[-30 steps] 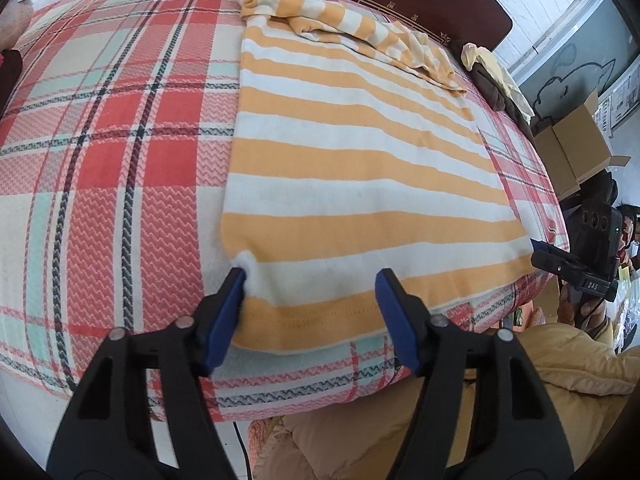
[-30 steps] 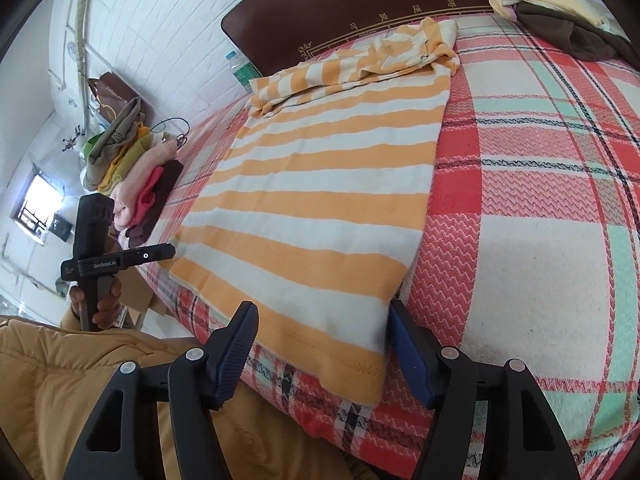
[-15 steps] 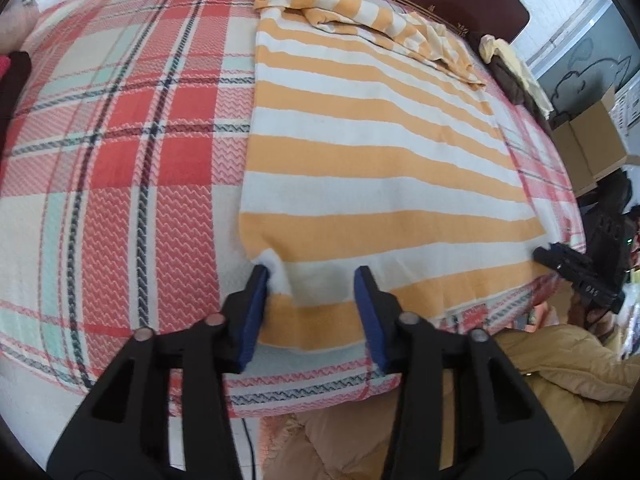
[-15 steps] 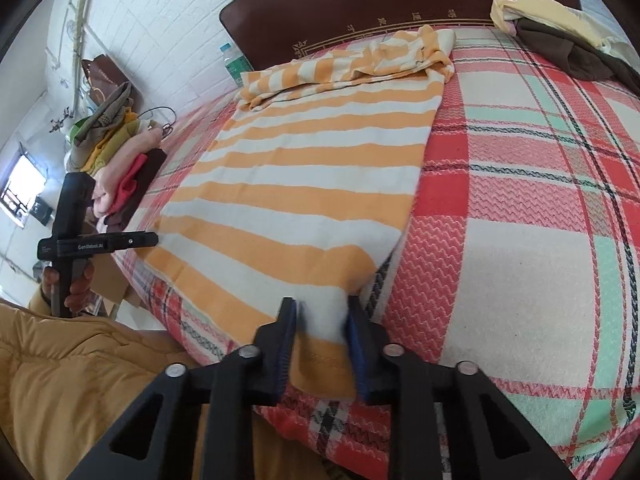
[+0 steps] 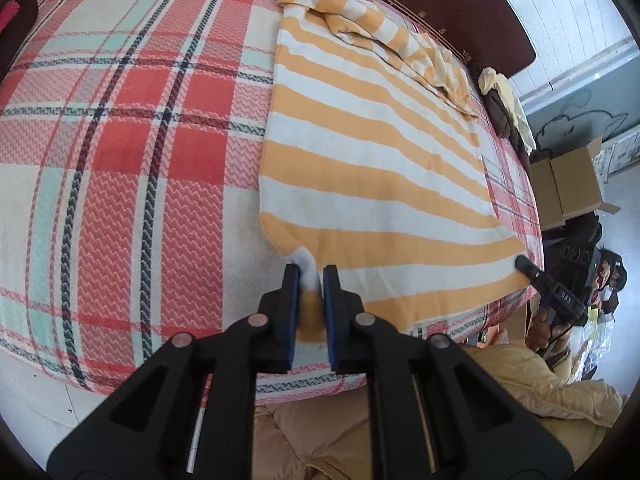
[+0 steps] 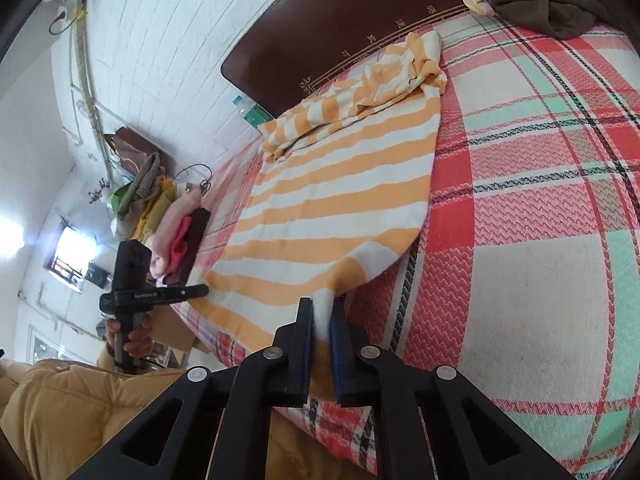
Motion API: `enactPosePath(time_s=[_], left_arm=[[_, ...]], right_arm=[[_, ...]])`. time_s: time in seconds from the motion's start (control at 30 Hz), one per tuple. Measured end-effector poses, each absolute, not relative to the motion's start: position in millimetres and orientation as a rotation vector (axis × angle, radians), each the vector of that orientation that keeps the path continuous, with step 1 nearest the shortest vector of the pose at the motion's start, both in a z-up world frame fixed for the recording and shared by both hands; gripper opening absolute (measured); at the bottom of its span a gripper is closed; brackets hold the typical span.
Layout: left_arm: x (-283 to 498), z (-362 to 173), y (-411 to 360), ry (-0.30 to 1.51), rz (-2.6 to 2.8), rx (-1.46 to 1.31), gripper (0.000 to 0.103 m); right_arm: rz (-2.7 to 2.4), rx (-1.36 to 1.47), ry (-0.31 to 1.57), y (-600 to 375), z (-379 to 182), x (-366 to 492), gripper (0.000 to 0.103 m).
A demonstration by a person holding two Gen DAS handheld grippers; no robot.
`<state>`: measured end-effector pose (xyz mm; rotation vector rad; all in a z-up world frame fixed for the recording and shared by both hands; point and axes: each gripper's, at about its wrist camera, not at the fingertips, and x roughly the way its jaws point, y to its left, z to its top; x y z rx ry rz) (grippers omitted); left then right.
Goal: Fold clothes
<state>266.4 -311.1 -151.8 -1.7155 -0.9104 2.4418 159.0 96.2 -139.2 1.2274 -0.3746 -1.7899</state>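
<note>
Wide stretches of bare plaid bedspread are lying open on both sides of the striped garment, while the dark headboard is closing off the far end, a heap of brown and yellow clothes is occupying one far corner, and folded clothes are crowding the opposite edge.

You're at a bed with a red, white and mint plaid cover and a dark brown headboard. White brick wall behind it, bright window low on the left. Grey wall and open cardboard boxes on the bed's other side.
</note>
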Motion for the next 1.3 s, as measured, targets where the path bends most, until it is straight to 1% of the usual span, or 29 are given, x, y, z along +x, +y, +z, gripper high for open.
enactPosePath(time_s=[0.1,0.2,0.47,0.67,0.73,0.83,0.87,0.9,0.93,1.0,1.07,1.1,1.2,1.3], left_arm=[[264,-159,-305,-0.876,2.411,-1.751,0.016],[264,-158,-306,-0.891,2.4,-1.741,0.016],[260,-157,-323,-1.083,2.328,-1.692,0.013],[249,-139,-336,-1.159,2.299,-1.585,0.014],[244,-135,-340,-1.166,2.3,-1.569,0.014],[242,-134,-338,-1.108,2.302,-1.598,0.014],[243,-137,-337,-1.089,2.297,-1.608,0.014],[245,-139,-335,-1.069,2.291,-1.618,0.014],[246,-142,-334,-1.05,2.286,-1.628,0.014],[249,-150,-330,-1.001,2.292,-1.679,0.017],[254,-156,-328,-0.966,2.298,-1.714,0.04],[257,-158,-327,-0.955,2.299,-1.718,0.04],[263,-156,-323,-0.909,2.301,-1.711,0.046],[265,-155,-316,-0.852,2.299,-1.726,0.046]], right_arm=[[-1.769,1.236,-0.411,94,-141,155,0.007],[-1.751,1.243,-0.436,93,-143,153,0.007],[-1.74,1.202,-0.526,95,-133,141,0.007],[-1.742,1.159,-0.596,95,-123,123,0.007],[-1.748,1.172,-0.573,93,-121,119,0.008],[-1.784,1.223,-0.468,89,-121,118,0.014],[-1.817,1.246,-0.422,90,-122,119,0.029],[-1.844,1.284,-0.379,91,-125,120,0.052],[-1.848,1.314,-0.367,93,-129,122,0.057],[-1.837,1.37,-0.332,93,-139,127,0.058],[-1.835,1.391,-0.248,88,-145,137,0.057],[-1.84,1.381,-0.206,86,-144,143,0.058],[-1.831,1.386,-0.129,81,-142,154,0.058],[-1.796,1.4,-0.083,78,-143,163,0.058]])
